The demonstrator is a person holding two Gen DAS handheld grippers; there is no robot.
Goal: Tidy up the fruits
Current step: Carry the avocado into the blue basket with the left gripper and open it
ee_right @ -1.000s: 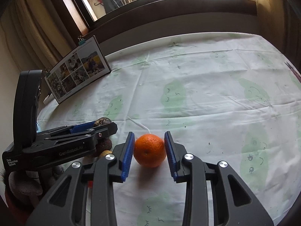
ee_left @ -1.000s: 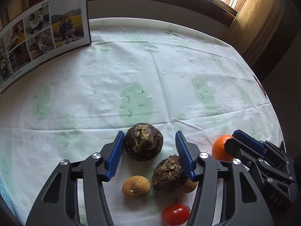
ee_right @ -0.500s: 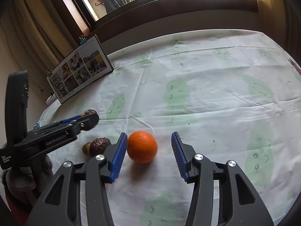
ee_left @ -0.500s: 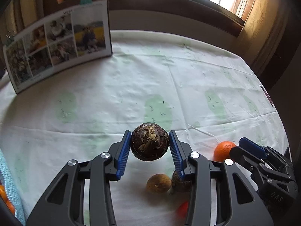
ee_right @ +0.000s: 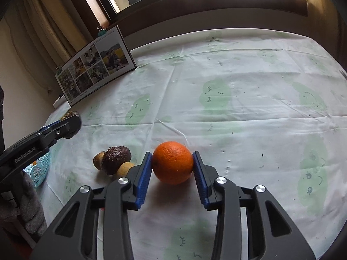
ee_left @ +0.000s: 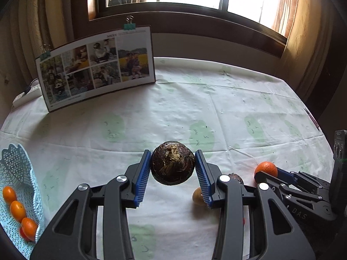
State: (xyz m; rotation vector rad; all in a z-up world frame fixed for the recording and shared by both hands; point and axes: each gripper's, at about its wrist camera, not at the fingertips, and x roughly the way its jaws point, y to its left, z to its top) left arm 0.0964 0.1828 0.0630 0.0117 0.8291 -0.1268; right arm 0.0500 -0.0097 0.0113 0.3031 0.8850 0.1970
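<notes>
- Left wrist view: a dark brown, rough-skinned round fruit point(ee_left: 172, 163) is clamped between the blue pads of the left gripper point(ee_left: 172, 174) and carried clear of the pale green-patterned tablecloth point(ee_left: 151, 112). The light blue plastic mesh basket point(ee_left: 19, 173), holding small orange fruits, lies low to the gripper's left, so the left gripper is the nearer one.
- Right wrist view: a round orange point(ee_right: 172, 162) is bracketed by the right gripper point(ee_right: 172, 176), pads apparently touching; whether it is lifted cannot be told.

Two dark brown fruits: one point(ee_left: 172, 163) in the left gripper, one point(ee_right: 116, 160) on the table. Two small tan fruits point(ee_right: 98, 160) point(ee_right: 124, 169) beside the latter. One orange point(ee_right: 172, 162). Three small oranges point(ee_left: 9, 195) point(ee_left: 17, 210) point(ee_left: 28, 226) in one basket point(ee_left: 17, 171). One photo board point(ee_left: 97, 66).
</notes>
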